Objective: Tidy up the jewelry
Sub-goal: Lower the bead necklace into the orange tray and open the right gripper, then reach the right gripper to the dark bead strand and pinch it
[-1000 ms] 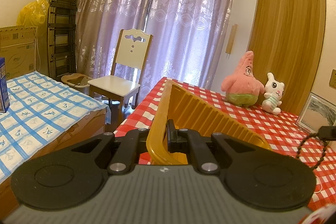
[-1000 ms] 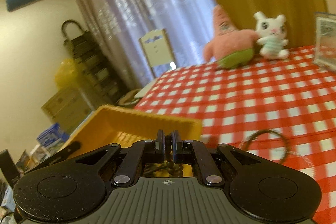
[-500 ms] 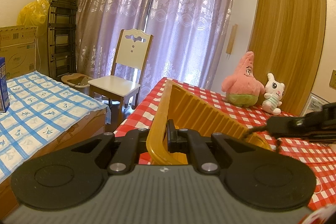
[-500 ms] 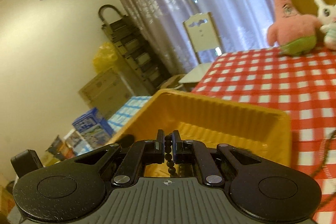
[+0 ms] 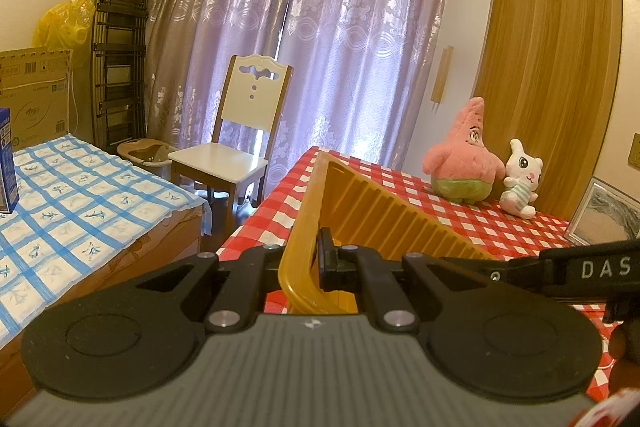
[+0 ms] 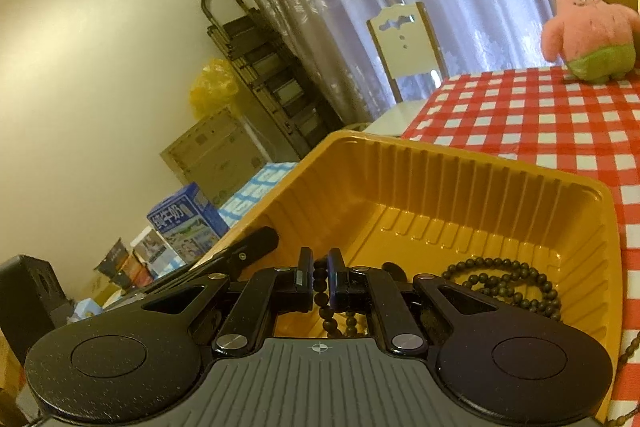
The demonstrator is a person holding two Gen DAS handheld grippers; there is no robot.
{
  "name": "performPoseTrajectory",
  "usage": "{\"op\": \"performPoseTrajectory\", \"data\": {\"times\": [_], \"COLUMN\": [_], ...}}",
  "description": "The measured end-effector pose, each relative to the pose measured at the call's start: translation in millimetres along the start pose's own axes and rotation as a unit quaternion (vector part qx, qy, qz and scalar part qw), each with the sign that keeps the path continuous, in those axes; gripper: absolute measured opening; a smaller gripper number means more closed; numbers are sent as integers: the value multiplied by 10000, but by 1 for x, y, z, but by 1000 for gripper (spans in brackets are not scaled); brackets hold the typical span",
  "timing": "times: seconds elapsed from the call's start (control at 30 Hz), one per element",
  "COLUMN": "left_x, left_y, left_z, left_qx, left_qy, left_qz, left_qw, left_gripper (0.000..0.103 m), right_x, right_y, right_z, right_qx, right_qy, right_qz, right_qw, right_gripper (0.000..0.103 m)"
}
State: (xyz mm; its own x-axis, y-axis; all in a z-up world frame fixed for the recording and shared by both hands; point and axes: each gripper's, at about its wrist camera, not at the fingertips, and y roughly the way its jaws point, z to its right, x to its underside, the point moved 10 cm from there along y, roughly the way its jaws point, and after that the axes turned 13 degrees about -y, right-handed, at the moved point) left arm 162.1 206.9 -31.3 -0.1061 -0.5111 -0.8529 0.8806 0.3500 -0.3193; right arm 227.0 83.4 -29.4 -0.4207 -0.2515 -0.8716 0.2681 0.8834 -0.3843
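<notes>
Holding a string of dark beads between its closed jaws, the right gripper sits low in the centre of the right wrist view, over the near end of the yellow tray. We note that the strand hangs down from the pinch into the tray. A second beaded strand lies coiled on the tray floor at lower right. We judge that the held strand is positioned for release beside it.

The beads are small, round, matte and near black, threaded closely. The tray is ribbed plastic with a raised rim.

In the left wrist view, the left gripper is clamped shut on the tray's near wall at lower centre. We read this as steadying the tray during the drop. The tray rests on a red checked tablecloth, at its left part. More beads trail off the tray at the lower right edge of the right wrist view.
</notes>
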Motion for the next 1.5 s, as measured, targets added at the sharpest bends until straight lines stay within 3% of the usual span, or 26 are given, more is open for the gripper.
{"op": "performPoseTrajectory", "data": {"times": [0.07, 0.13, 0.17, 0.33, 0.73, 1.03, 1.2, 1.5], "left_x": [0, 0, 0, 1, 3, 3, 3, 3], "left_y": [0, 0, 0, -1, -1, -3, -4, -4], "left_z": [0, 0, 0, 0, -3, -2, -4, -4], "left_qx": [3, 0, 3, -16, -62, -47, -65, -73], "left_qy": [-18, 4, 3, -22, -14, -18, -37, -39], "left_qz": [-11, -4, -4, -10, -31, -27, -31, -33], "left_qw": [10000, 10000, 10000, 10000, 10000, 10000, 10000, 10000], "left_gripper": [6, 6, 6, 6, 6, 6, 6, 6], "right_x": [1, 2, 2, 15, 63, 78, 80, 105], "right_y": [-1, -5, -9, -24, -84, -125, -148, -177], "right_z": [1, 5, 8, 18, 59, 76, 92, 132], "right_qx": [47, 169, 275, 556, 1222, 1482, 1839, 2664], "right_qy": [10, 35, 9, -11, 748, 1005, 1107, 1293], "right_qz": [28, 89, 151, 97, 112, 243, 353, 79], "right_qw": [10000, 9998, 9995, 9984, 9896, 9835, 9761, 9551], "right_gripper": [16, 48, 52, 53, 53, 53, 53, 53]}}
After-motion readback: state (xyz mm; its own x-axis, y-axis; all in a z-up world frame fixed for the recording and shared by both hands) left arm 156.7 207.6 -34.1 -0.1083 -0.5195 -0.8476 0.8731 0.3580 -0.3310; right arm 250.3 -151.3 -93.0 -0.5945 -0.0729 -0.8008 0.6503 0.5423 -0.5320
